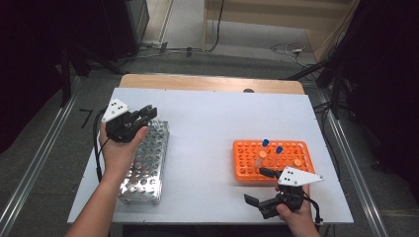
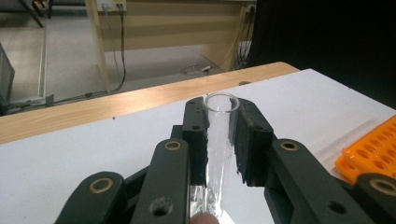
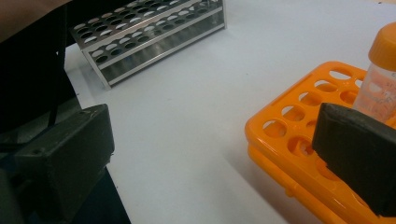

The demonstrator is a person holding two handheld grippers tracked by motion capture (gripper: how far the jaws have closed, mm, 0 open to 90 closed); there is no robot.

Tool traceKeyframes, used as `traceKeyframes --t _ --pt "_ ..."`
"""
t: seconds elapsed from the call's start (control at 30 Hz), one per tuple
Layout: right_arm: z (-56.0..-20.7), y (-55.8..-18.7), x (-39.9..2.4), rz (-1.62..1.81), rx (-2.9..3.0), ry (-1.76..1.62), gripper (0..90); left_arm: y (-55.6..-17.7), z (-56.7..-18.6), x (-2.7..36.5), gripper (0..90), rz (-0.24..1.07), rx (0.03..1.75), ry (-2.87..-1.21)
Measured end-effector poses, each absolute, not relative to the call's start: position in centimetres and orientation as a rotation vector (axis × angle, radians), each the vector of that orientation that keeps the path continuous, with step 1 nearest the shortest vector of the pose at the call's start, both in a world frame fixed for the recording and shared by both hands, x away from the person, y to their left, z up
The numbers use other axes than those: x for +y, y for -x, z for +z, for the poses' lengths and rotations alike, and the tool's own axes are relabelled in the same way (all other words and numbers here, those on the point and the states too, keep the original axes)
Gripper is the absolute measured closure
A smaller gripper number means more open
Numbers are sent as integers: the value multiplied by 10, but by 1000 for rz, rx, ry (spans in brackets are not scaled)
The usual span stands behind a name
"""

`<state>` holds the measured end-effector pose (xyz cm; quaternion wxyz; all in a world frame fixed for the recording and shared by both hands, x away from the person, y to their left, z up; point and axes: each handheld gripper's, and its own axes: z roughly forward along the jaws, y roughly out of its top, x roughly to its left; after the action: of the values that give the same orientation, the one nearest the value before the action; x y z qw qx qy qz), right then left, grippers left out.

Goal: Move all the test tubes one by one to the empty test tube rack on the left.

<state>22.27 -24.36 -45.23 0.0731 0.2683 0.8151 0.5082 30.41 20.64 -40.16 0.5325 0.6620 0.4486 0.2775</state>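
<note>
Here, in the left gripper view, I have the left gripper (image 2: 219, 135) clamped on a clear glass test tube (image 2: 218, 140), its two black jaws pressed against the tube's sides at the centre of the frame. The tube's open rim pokes out just past the jaw tips, and its lower end runs down toward the bottom edge, where a bit of shiny metal shows beneath it.

In the high view, that gripper (image 1: 146, 114) sits in the left half of the frame, over the far end of the perforated silver metal tube rack (image 1: 146, 170), which lies lengthwise on the white table top (image 1: 207, 128).

My right gripper (image 1: 260, 186) rests low at the lower right of the high view, jaws spread wide apart with nothing between them. One jaw reaches over the near edge of the orange plastic tube rack (image 1: 247, 158), which stands right of centre and carries several capped tubes, two blue-capped tubes (image 1: 272, 146) among them. In the right gripper view, an orange-capped vial (image 3: 380, 77) stands in that rack at the right edge, just behind the right-hand jaw.
</note>
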Motion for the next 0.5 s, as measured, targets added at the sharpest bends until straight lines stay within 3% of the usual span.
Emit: traceKeyframes --t 0.5 --pt "-453 -223 -244 1520 2449 -807 0 -312 -418 197 760 662 1092 -1614"
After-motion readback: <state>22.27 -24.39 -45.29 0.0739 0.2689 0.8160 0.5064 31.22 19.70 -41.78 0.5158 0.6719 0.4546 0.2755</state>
